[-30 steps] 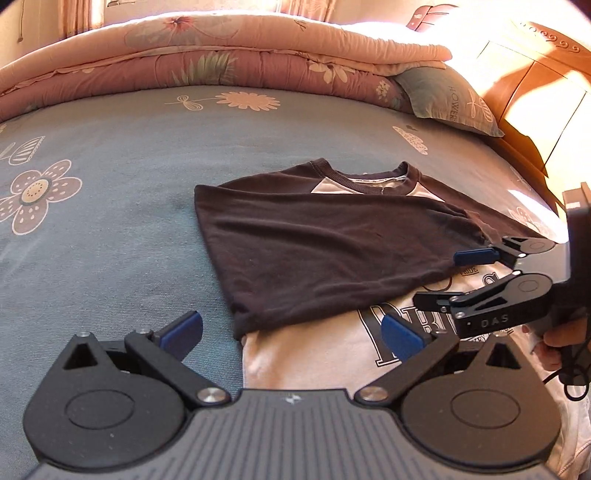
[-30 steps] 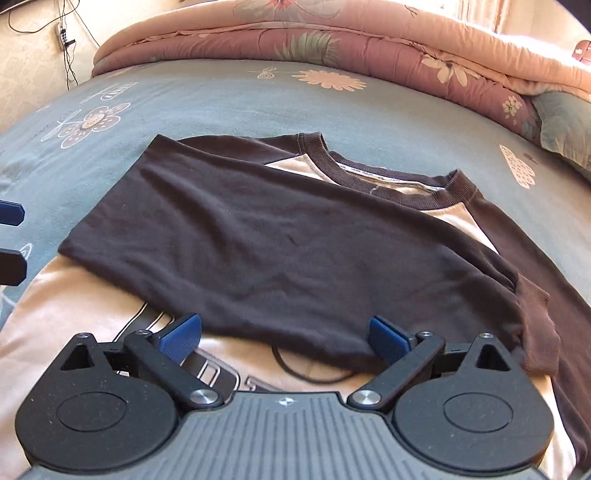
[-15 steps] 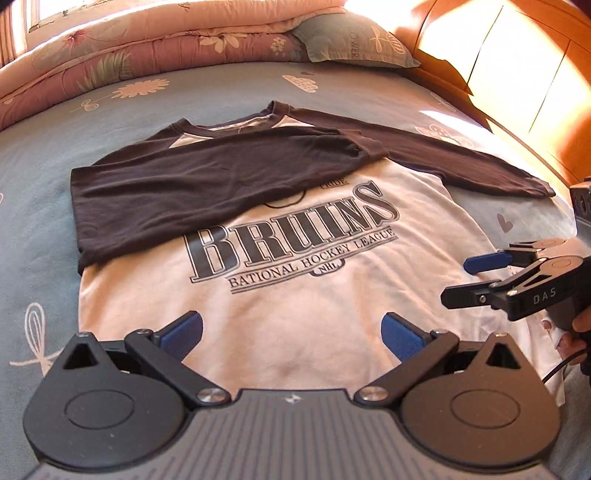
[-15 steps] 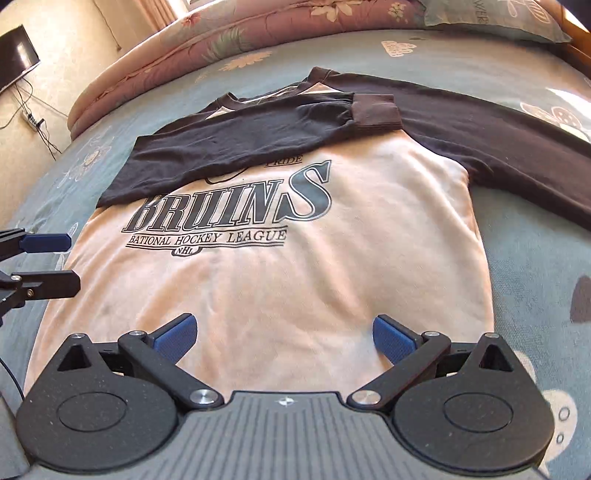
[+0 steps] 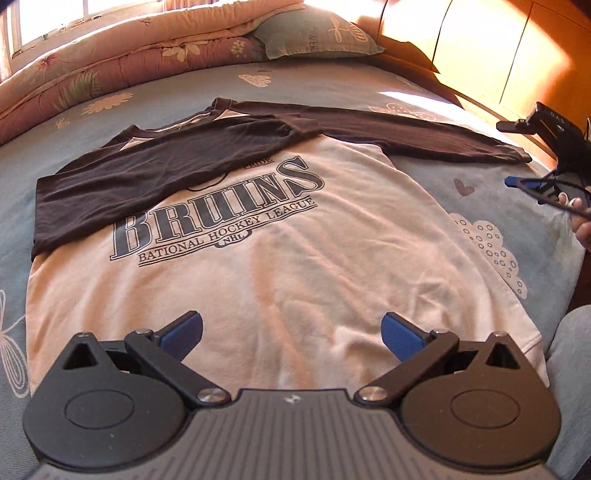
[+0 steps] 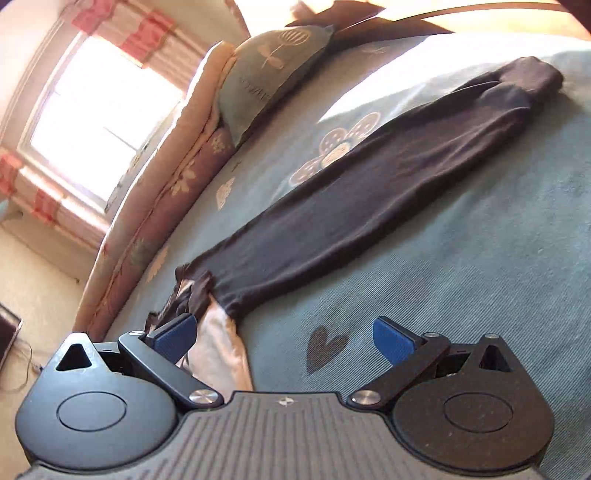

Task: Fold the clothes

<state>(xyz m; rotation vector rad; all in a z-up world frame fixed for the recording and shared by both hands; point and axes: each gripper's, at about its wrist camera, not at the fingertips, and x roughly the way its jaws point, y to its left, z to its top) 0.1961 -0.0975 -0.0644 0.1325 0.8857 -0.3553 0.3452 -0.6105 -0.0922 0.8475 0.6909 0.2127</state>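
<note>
A cream sweatshirt [image 5: 280,273] with a "BRUINS" print and dark brown sleeves lies flat on the bed. One brown sleeve [image 5: 155,177] is folded across the chest. The other sleeve [image 5: 413,142] stretches straight out to the right; in the right wrist view this outstretched sleeve [image 6: 373,206] runs away from me toward its cuff. My left gripper [image 5: 291,332] hovers open over the shirt's hem, holding nothing. My right gripper [image 6: 282,336] is open and empty, above the sheet beside the sleeve's shoulder end. In the left wrist view the right gripper [image 5: 517,155] shows at the far right.
The blue patterned bedsheet [image 5: 491,206] surrounds the shirt. A folded pink quilt [image 5: 110,62] and a pillow [image 5: 317,33] lie at the head of the bed. A wooden headboard [image 5: 509,55] rises on the right. A person's hand [image 5: 580,218] and knee [image 5: 572,347] are at the right edge.
Both grippers pulled back from the folded sleeve. The left one now sits over the hem. The right one swung out to the right and turned toward the outstretched sleeve.
</note>
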